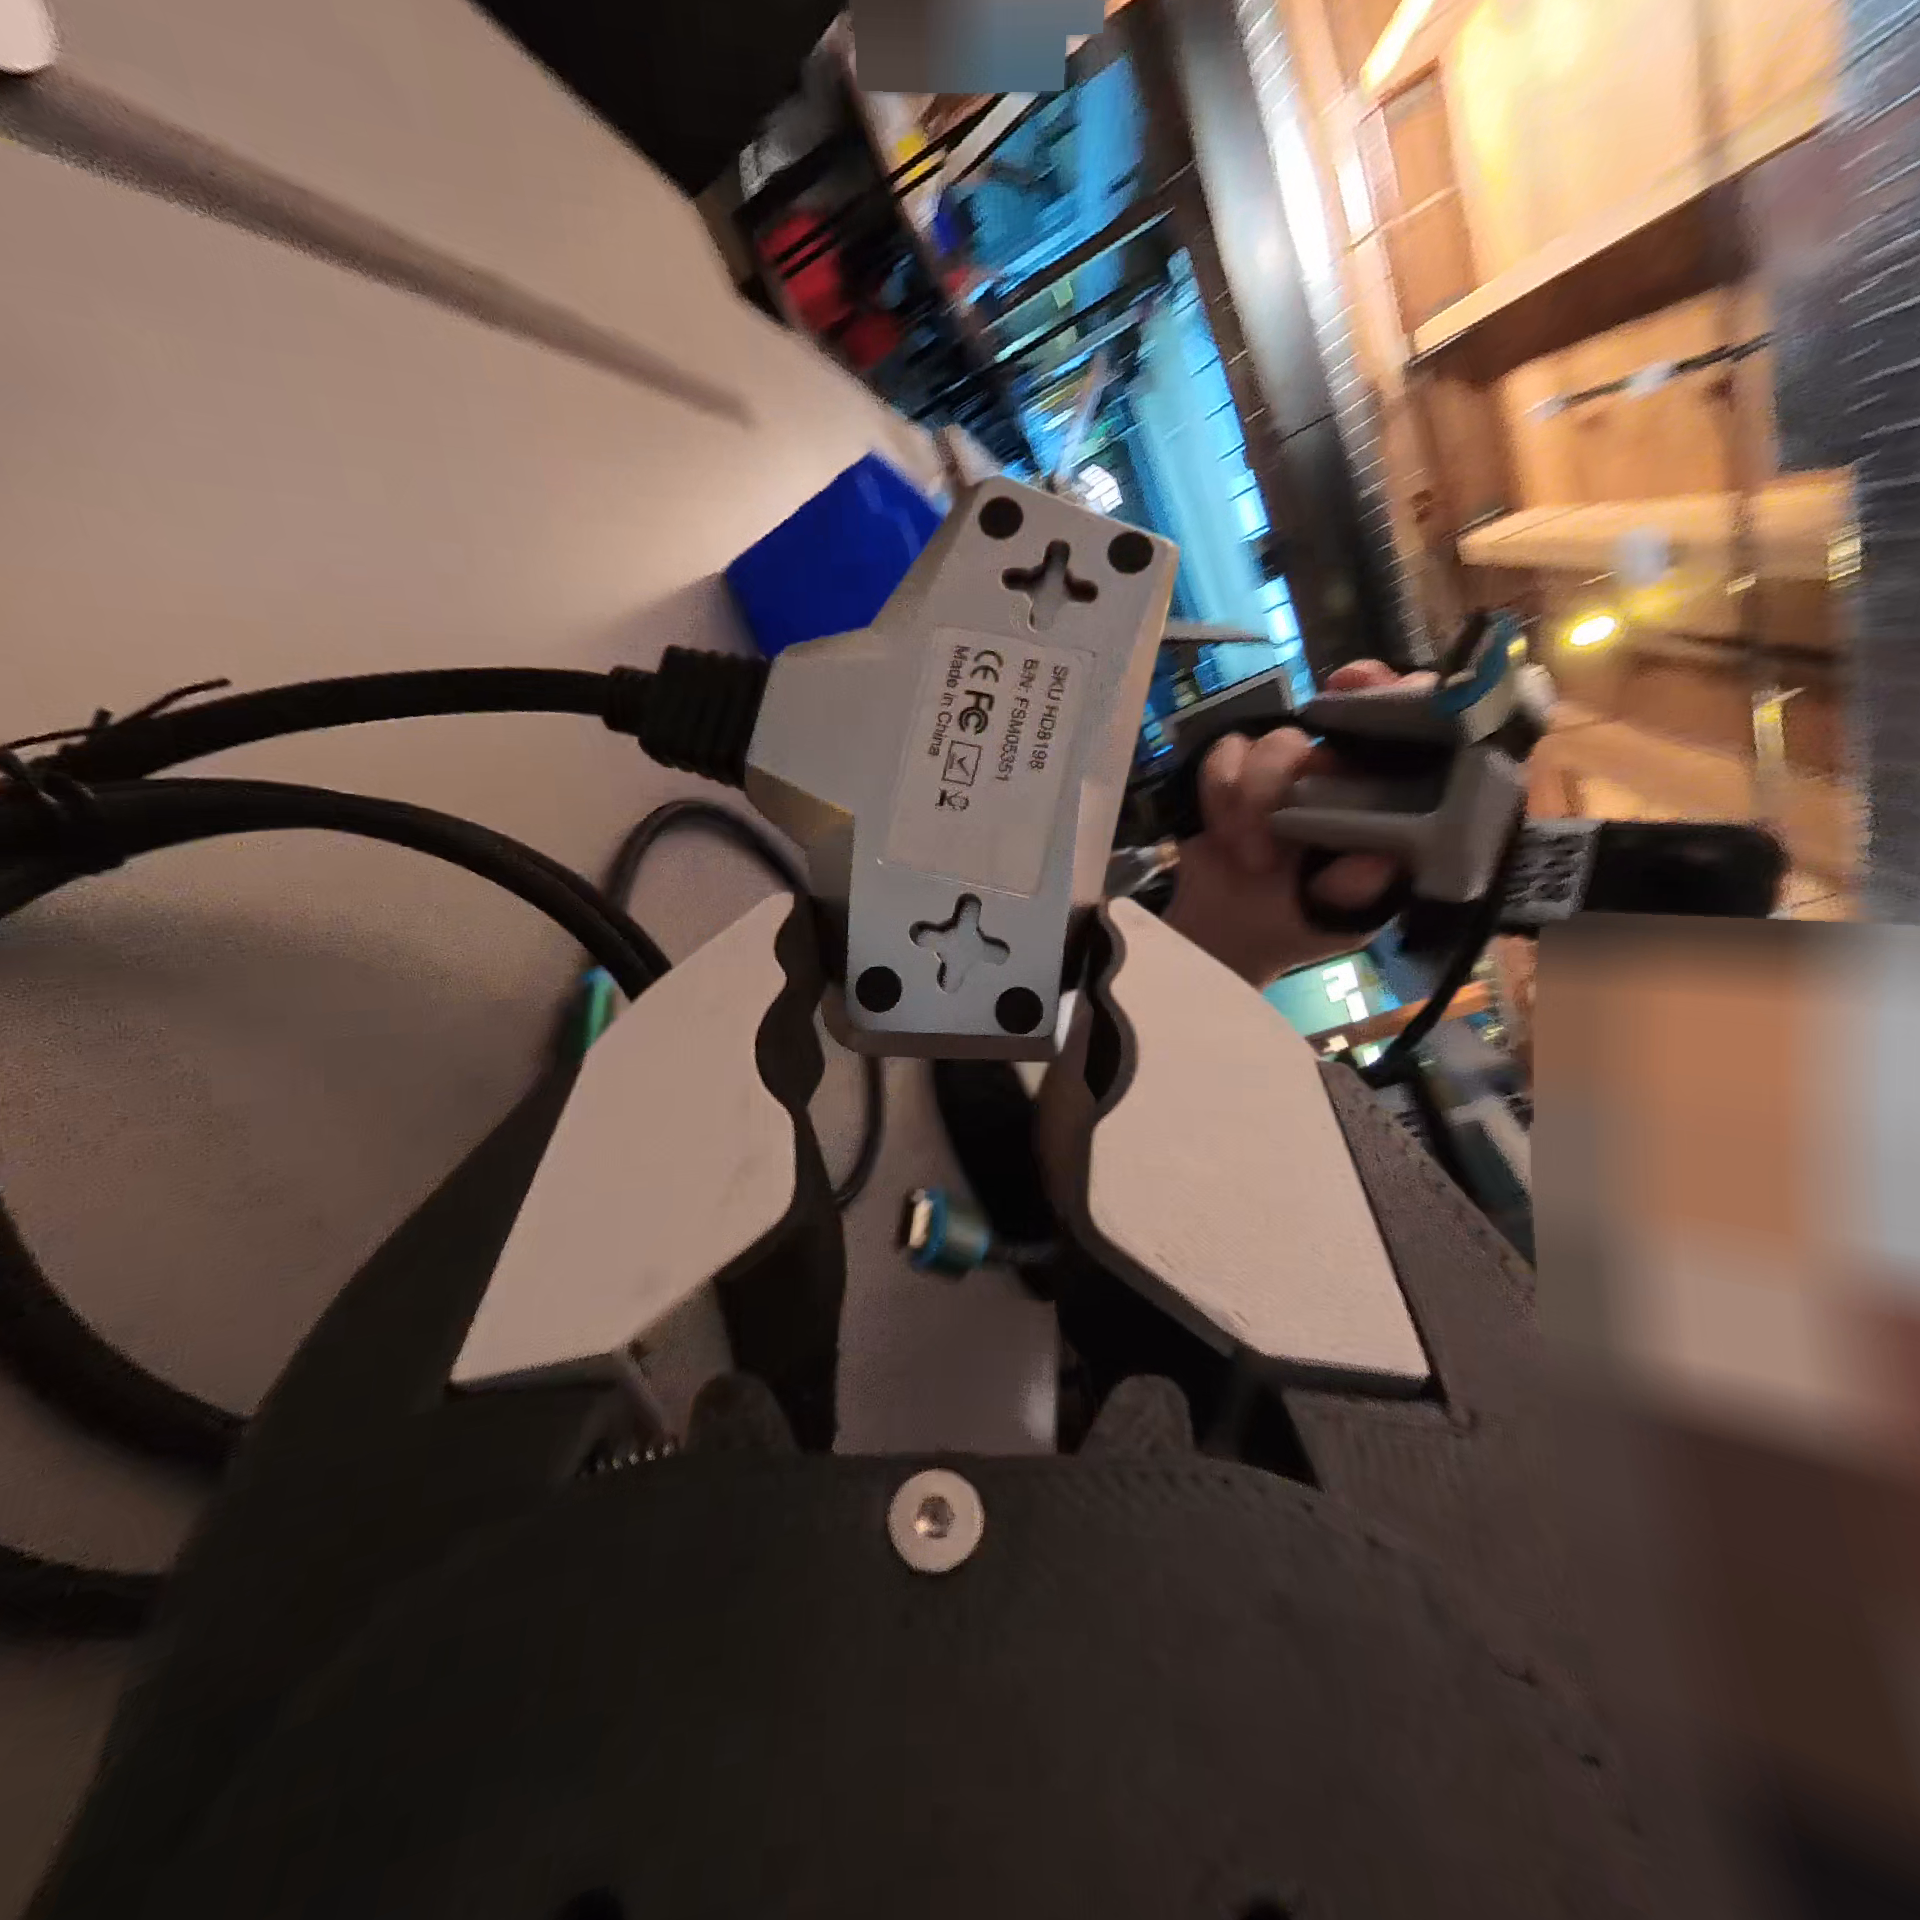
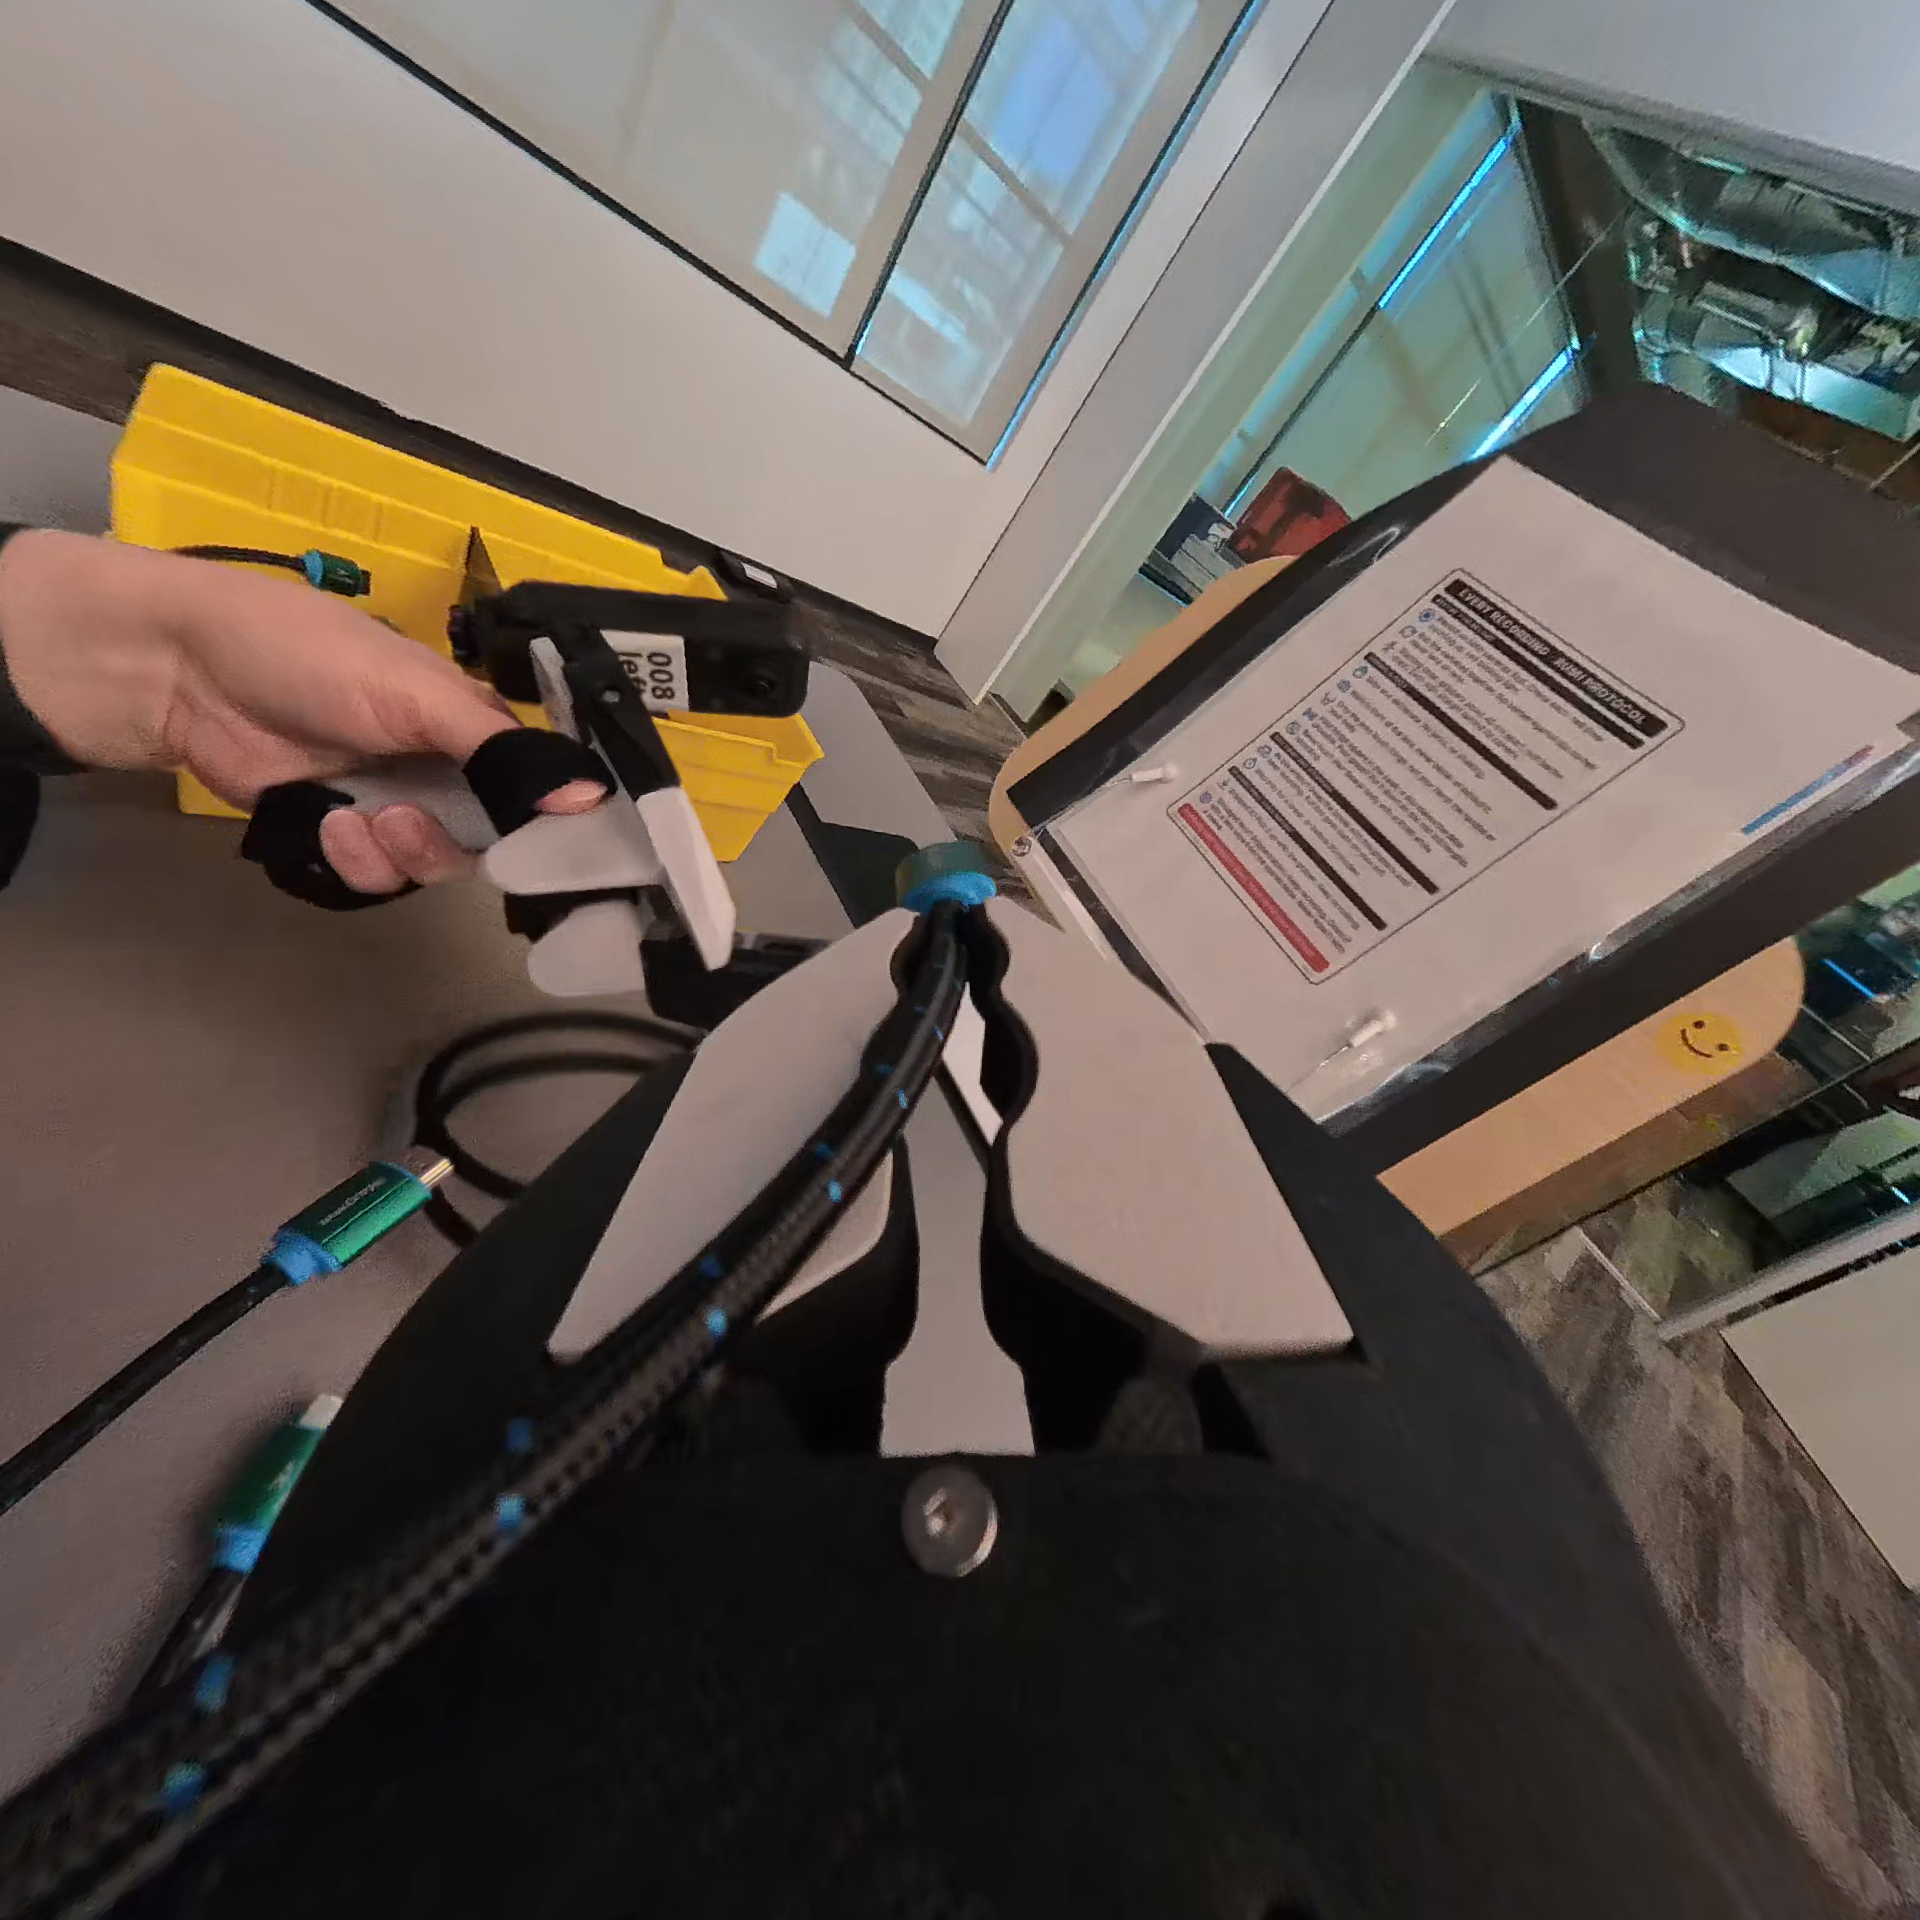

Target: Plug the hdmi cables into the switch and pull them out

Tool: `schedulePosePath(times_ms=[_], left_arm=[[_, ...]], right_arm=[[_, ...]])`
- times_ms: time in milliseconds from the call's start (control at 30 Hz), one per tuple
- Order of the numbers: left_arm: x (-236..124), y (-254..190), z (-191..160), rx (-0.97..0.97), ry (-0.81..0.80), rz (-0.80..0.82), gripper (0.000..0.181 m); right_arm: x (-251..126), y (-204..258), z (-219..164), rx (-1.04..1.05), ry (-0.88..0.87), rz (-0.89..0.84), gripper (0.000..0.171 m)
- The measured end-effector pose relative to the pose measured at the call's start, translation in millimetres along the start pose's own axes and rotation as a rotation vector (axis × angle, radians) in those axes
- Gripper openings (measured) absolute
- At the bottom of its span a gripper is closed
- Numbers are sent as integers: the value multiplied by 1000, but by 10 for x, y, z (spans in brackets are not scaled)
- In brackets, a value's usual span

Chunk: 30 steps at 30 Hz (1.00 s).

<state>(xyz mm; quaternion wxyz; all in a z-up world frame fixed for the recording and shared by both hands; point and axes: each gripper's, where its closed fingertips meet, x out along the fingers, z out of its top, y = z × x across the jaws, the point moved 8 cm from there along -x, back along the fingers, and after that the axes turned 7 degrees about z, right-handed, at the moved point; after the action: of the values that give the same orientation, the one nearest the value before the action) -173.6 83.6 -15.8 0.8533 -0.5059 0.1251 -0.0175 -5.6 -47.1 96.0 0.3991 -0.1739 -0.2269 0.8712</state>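
Two loose plugs (image 2: 364, 1210) lie on table (image 2: 125, 1039) before bin (image 2: 312, 488).

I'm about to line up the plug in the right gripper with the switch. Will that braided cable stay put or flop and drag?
Probably floppy: the cable bends in a curve down from the right gripper, which pinches it just behind the plug. The plug may swivel, since the grip is on round cable. The trailing length likely drags somewhat on the table.

One grey switch (image 1: 977, 769), with one thick black cable (image 1: 416, 696) plugged into its side. Two grippers, left (image 1: 951, 987) and right (image 2: 951, 935). Three green HDMI plugs (image 2: 364, 1210) in the right wrist view. One yellow bin (image 2: 395, 520)
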Motion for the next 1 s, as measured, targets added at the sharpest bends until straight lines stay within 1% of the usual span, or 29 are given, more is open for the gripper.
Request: schedulePosePath(times_ms=[167, 267, 400, 533, 767, 900, 1000], left_arm=[[182, -109, -26, -74, -109, -210, 48], [242, -196, -19, -53, -188, -262, 48], [298, -330, -28, 89, -317, -211, 48], [325, -421, -58, 133, -404, -210, 48], [331, -488, -130, 194, -513, -169, 47], [330, -533, -156, 257, -536, -126, 48], [325, -534, -167, 258, -553, -121, 48]], right_arm=[[17, 30, 58, -51, 66, -70, 7], [-32, 49, 143, -115, 113, -99, 8], [-59, 116, 237, -205, 172, -107, 8], [-60, 181, 290, -257, 220, -98, 7], [27, 301, 335, -265, 262, -99, 7], [74, 333, 328, -276, 273, -113, 7], [74, 339, 337, -270, 286, -119, 7]])
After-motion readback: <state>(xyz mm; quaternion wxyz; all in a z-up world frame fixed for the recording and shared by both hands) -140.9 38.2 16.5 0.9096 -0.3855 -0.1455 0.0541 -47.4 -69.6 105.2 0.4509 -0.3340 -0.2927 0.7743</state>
